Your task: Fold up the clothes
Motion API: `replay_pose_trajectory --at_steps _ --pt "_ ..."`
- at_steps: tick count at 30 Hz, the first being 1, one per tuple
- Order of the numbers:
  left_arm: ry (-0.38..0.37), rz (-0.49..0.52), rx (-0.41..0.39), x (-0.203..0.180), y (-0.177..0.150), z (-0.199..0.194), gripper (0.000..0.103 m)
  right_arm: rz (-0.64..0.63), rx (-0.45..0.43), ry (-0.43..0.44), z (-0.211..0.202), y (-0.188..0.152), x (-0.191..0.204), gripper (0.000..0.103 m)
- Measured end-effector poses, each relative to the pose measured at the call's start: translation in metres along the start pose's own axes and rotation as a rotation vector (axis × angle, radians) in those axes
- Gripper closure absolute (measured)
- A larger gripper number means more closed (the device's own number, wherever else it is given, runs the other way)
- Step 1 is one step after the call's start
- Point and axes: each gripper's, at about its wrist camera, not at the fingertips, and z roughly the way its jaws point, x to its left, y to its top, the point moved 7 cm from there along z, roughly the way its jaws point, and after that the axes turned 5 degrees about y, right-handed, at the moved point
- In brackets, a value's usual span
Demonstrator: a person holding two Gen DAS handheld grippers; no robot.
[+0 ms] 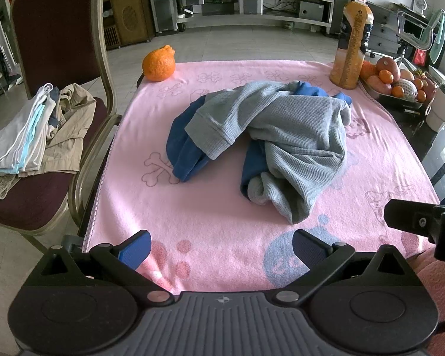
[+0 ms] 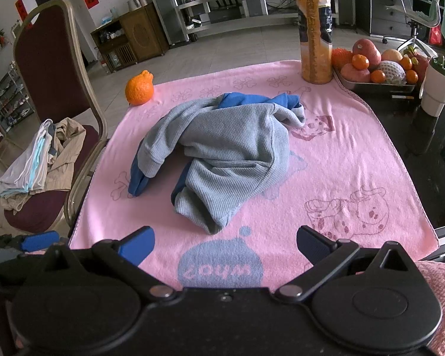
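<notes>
A crumpled grey-and-blue sweatshirt (image 1: pixel 270 136) (image 2: pixel 222 154) lies in a heap in the middle of a pink towel (image 1: pixel 210 225) (image 2: pixel 341 160) that covers the table. My left gripper (image 1: pixel 222 247) hovers over the towel's near edge, open, with nothing between its blue pads; the garment lies ahead of it, apart. My right gripper (image 2: pixel 225 244) is likewise open and empty just short of the heap's near end. Part of the right gripper (image 1: pixel 415 222) shows at the right of the left wrist view, and a blue pad of the left gripper (image 2: pixel 40 241) at the left of the right wrist view.
A chair (image 1: pixel 59 29) (image 2: pixel 44 68) at the left carries a pile of clothes (image 1: pixel 35 136) (image 2: pixel 38 160). On the towel's far side stand an orange (image 1: pixel 158 65) (image 2: pixel 139 89) and a juice bottle (image 1: pixel 351 44) (image 2: pixel 314 32). A fruit tray (image 1: pixel 400 81) (image 2: pixel 379 68) and a white cup (image 2: pixel 437 86) sit far right.
</notes>
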Motion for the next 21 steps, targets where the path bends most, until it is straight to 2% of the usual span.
replay_pose_trajectory --at_steps 21 --pt "-0.001 -0.003 0.004 0.0022 0.0005 0.0001 0.002 0.003 0.008 -0.008 0.0011 0.0006 0.0002 0.0"
